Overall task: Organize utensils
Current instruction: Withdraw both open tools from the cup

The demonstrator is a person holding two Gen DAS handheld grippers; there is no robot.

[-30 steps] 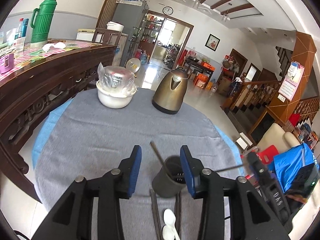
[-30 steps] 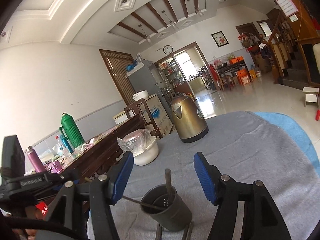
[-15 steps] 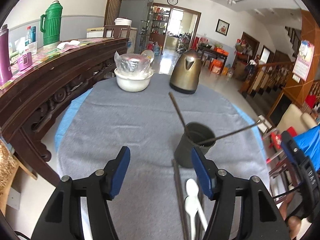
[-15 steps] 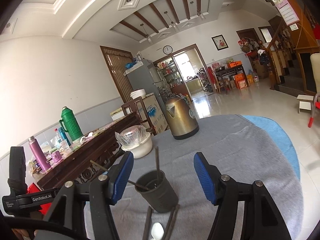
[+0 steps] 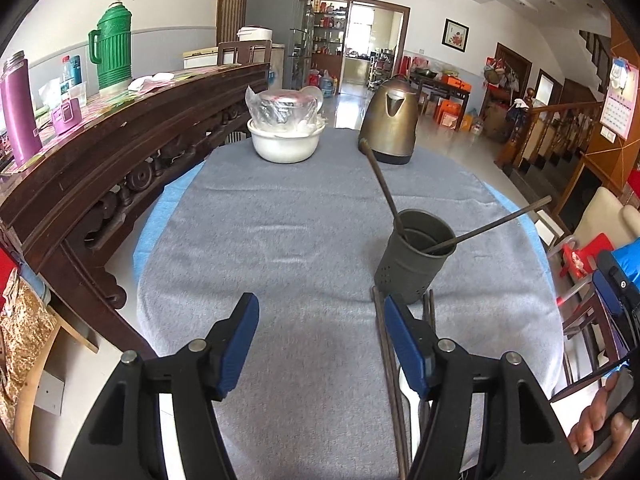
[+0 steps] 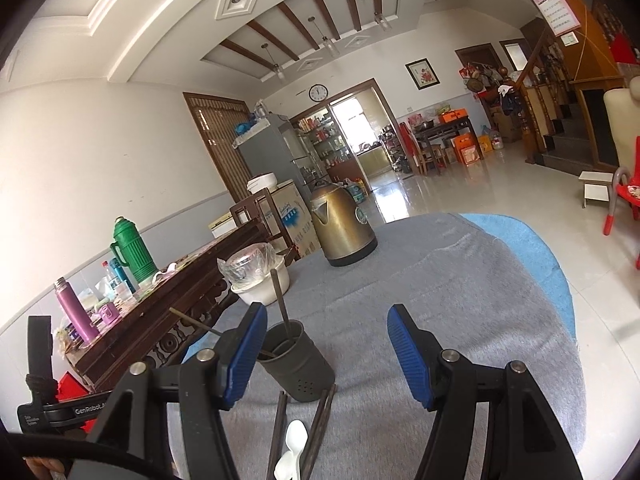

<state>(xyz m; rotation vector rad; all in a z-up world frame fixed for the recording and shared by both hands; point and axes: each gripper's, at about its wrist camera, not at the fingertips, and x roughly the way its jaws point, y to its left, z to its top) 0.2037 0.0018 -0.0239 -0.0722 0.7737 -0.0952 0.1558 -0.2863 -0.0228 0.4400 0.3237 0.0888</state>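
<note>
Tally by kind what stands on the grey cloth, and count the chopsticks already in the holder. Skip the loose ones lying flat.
Kettle: 1
White bowl: 1
Utensil holder: 1
Chopsticks in the holder: 2
Total: 5

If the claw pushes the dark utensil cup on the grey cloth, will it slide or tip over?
The utensil cup is probably apt to tip: it looks tall and narrower at its base. Two chopsticks lean far out over its rim, which may pull it sideways. The grey cloth looks fuzzy, so the cup would likely catch rather than slide.
</note>
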